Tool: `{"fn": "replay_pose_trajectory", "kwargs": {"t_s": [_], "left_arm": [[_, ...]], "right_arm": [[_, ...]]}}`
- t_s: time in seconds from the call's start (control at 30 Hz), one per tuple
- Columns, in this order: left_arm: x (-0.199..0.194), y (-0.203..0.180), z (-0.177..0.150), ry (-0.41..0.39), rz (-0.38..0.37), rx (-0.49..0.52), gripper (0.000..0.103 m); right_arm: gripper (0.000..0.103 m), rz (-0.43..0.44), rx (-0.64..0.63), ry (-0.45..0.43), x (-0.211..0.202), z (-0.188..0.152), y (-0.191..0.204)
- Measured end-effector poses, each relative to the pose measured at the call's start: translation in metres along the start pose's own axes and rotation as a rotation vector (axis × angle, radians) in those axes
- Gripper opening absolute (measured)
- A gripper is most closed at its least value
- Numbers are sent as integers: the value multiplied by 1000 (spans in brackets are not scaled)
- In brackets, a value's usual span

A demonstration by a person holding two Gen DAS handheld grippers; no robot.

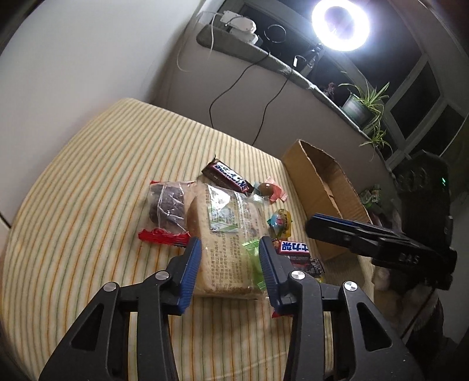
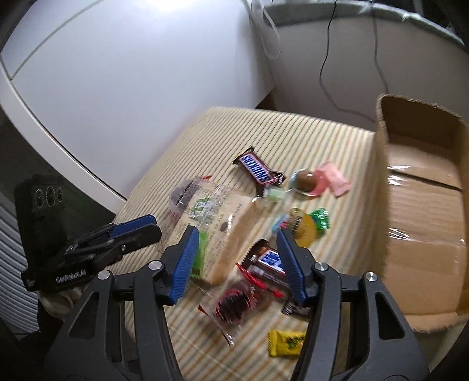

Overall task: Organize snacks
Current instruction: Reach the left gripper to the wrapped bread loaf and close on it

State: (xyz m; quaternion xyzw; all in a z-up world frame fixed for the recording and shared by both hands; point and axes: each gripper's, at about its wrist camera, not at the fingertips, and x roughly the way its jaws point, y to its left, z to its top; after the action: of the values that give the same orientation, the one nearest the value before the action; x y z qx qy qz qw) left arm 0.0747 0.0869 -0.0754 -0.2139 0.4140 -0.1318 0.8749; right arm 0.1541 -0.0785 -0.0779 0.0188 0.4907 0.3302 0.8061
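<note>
Several snacks lie on a striped cloth [image 1: 88,181]. A bagged bread slice [image 1: 225,234] is in the middle, with a Snickers bar [image 1: 228,175] behind it and a dark cake in a clear red-edged bag [image 1: 167,211] to its left. My left gripper [image 1: 230,263] is open above the near end of the bread. My right gripper [image 2: 237,258] is open above a blue-labelled chocolate bar [image 2: 269,260] and a red-ringed packet [image 2: 234,302]. The open cardboard box [image 2: 422,211] stands to the right and holds nothing that shows.
A yellow candy [image 2: 285,341], a jelly cup [image 2: 302,228], a chocolate ball [image 2: 306,178] and a pink wrapper [image 2: 334,178] lie near the box. A sill with a ring light [image 1: 340,23], cables and plants [image 1: 366,102] is behind. The right wrist view is motion-blurred.
</note>
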Motion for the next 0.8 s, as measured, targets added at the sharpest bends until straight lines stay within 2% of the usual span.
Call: {"fn": "replay_pose_trajectory", "kwargs": {"t_s": [0.07,0.3,0.47,0.67,0.8], "left_arm": [[4,3,1,13,-1,-5,37],[13,17,3,52,-14,-34,30],[19,18,6,74,-17,-27,28],[27,16,10,93,-19,-2,29],[28,14,11,100,-15,15,29]], "right_arm": [[54,18,17,36,12,5,-2],[49,37,52,120,45,18,-5],[42,65,72,152,58,20,-4],[41,114,112,179,75,22,-7],[41,130,116,177,72,21,-5]]}}
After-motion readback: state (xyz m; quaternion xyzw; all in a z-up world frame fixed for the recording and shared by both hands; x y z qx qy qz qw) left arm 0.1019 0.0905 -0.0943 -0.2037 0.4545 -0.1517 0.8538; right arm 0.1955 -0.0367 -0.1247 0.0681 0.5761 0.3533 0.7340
